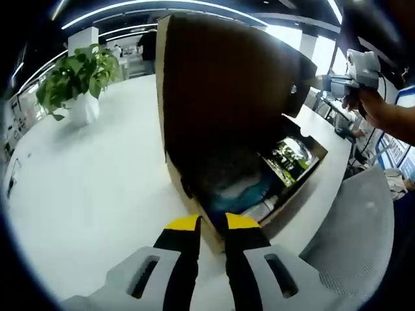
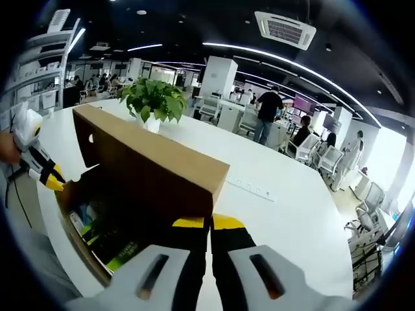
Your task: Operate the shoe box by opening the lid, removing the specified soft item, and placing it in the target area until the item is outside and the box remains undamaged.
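Matt cardboard box (image 1: 220,103), glossy table (image 1: 97,175)

Opposite close views, shared shoe box (image 1: 233,129)

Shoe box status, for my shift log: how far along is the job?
Done: the lid stands raised, so the shoe box is open. In hand: the left tool grips the box's front edge and the right tool pinches the lid's edge. Left: the contents lie inside, and nothing is out on the white table.
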Available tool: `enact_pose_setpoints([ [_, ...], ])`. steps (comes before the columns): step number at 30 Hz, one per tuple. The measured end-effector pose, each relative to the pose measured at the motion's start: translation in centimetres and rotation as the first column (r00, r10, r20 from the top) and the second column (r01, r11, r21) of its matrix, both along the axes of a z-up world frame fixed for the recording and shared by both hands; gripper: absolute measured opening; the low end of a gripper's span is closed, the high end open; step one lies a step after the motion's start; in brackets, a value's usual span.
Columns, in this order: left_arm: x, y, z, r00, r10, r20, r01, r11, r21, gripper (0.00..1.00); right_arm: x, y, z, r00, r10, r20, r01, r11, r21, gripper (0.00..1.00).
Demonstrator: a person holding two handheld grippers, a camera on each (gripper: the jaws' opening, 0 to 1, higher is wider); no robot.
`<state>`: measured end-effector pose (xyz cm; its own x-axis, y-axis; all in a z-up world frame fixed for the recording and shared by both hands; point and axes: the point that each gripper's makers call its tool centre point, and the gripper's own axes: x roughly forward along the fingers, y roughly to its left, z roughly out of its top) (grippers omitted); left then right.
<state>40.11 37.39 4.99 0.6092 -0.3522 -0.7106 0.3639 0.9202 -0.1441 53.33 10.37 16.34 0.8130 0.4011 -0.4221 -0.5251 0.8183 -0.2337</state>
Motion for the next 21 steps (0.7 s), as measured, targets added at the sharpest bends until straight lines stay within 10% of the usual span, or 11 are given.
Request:
enact_pose_setpoints([
  [21, -0.5, 0.0, -0.7, 0.989, 0.026, -0.143, -0.027, 1.0, -0.007, 0.04, 2.2, 0.3, 0.3, 1.0, -0.014, -0.014, 0.014, 1.0, 0.002, 0.0],
])
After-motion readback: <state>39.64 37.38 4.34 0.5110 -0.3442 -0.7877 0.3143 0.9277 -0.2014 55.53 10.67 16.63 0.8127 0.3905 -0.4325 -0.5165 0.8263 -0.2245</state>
